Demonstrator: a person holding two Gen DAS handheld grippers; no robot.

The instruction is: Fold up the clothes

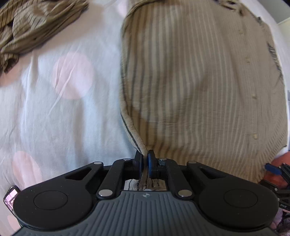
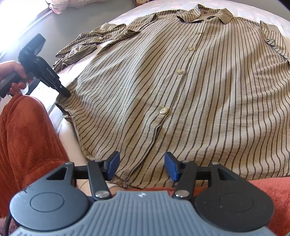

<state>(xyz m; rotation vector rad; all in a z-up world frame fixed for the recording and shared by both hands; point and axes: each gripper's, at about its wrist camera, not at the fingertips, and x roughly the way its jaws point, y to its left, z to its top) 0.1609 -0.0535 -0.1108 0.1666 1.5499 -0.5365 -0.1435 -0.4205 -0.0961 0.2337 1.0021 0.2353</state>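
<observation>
A white bedsheet with pale pink dots carries a tan button-front shirt with thin dark stripes, which lies spread flat, front side up. The shirt's long axis runs from the hem, nearest the right wrist camera, to the collar at the far end, and its stripes and row of pale buttons follow that line. One sleeve lies crumpled on the sheet beside the shirt's far left shoulder. A rust-orange fleecy fabric borders the shirt's hem on the near side. At the shirt's near left edge, the left gripper, held by a hand, is pressed together with a fold of the shirt's side seam pinched between its pads. The right gripper hangs over the hem with its blue-padded fingers spread wide apart, gripping nothing.
</observation>
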